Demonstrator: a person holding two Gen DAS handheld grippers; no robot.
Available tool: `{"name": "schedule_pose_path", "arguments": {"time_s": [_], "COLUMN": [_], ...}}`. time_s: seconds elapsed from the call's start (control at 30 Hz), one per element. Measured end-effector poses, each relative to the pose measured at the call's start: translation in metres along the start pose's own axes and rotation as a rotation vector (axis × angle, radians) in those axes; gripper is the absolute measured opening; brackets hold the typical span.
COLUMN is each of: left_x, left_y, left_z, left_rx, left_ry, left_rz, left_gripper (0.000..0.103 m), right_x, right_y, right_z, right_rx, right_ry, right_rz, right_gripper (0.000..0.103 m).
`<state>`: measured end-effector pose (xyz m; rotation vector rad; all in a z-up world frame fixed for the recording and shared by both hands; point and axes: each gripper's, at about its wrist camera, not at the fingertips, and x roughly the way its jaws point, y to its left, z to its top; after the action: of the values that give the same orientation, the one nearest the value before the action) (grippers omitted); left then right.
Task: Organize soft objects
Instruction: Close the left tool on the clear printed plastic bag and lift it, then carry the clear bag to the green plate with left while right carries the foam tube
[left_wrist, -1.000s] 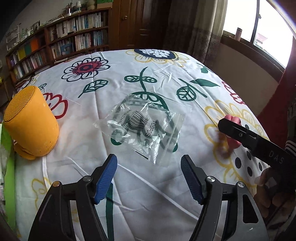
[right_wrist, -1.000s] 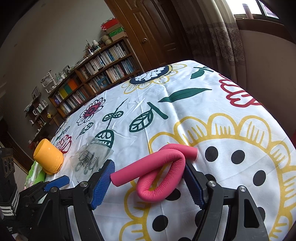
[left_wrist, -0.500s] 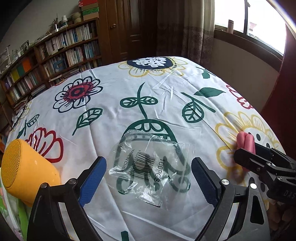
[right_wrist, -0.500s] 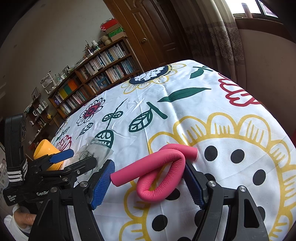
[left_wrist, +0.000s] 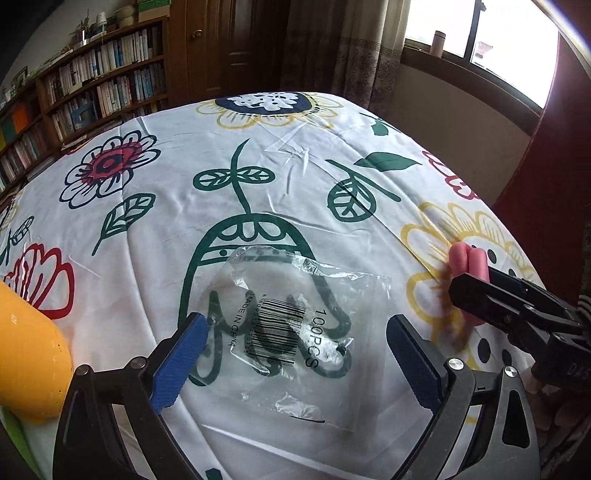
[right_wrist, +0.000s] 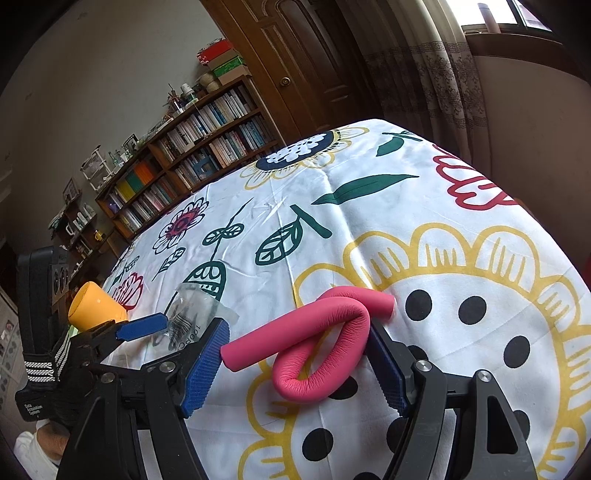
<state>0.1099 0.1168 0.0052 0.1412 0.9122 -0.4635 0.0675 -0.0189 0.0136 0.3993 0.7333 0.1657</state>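
A clear plastic zip bag (left_wrist: 295, 328) printed with a barcode and "100PCS" lies flat on the flowered cloth. My left gripper (left_wrist: 295, 354) stands open, its blue pads on either side of the bag's near half. A pink foam tube (right_wrist: 314, 343), bent into a loop, lies on the yellow flower print. My right gripper (right_wrist: 295, 365) is open around the loop, its right pad touching the tube and its left pad near the tube's free end. The tube's tip (left_wrist: 469, 260) and the right gripper (left_wrist: 517, 310) show at the right of the left wrist view.
A yellow cylindrical speaker (left_wrist: 29, 362) lies on its side at the left, also seen as the speaker (right_wrist: 96, 306) beyond the left gripper (right_wrist: 140, 326). Bookshelves (right_wrist: 192, 147), a wooden door and curtains stand behind the table. The cloth's edge drops off at the right.
My left gripper has moved forward over the bag, so its pads now flank it. The right gripper and the pink tube have stayed where they were.
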Motion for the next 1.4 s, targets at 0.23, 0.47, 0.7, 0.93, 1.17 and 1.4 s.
{"name": "schedule_pose_path", "arguments": {"time_s": [0.23, 0.47, 0.7, 0.93, 1.17, 1.4], "left_x": [0.003, 0.001, -0.009, -0.02, -0.038, -0.048], "left_y": [-0.022, -0.018, -0.013, -0.013, -0.014, -0.007], "left_z": [-0.009, -0.009, -0.006, -0.01, -0.004, 0.004], "left_rx": [0.138, 0.112, 0.062, 0.017, 0.003, -0.019], "left_ry": [0.005, -0.018, -0.035, -0.068, -0.124, -0.151], "left_rz": [0.019, 0.035, 0.056, 0.063, 0.077, 0.088], "left_gripper": [0.102, 0.09, 0.032, 0.021, 0.021, 0.021], "right_x": [0.0, 0.0, 0.0, 0.0, -0.001, -0.004], "right_y": [-0.001, -0.001, -0.001, -0.001, -0.001, -0.001], "right_z": [0.0, 0.0, 0.0, 0.0, 0.0, 0.001], "right_rx": [0.008, 0.014, 0.014, 0.015, 0.015, 0.011], "right_ry": [-0.004, -0.006, -0.006, -0.007, -0.008, -0.014], "right_rz": [-0.001, -0.002, -0.002, -0.001, 0.0, 0.004], "right_gripper": [0.077, 0.077, 0.077, 0.077, 0.077, 0.077]}}
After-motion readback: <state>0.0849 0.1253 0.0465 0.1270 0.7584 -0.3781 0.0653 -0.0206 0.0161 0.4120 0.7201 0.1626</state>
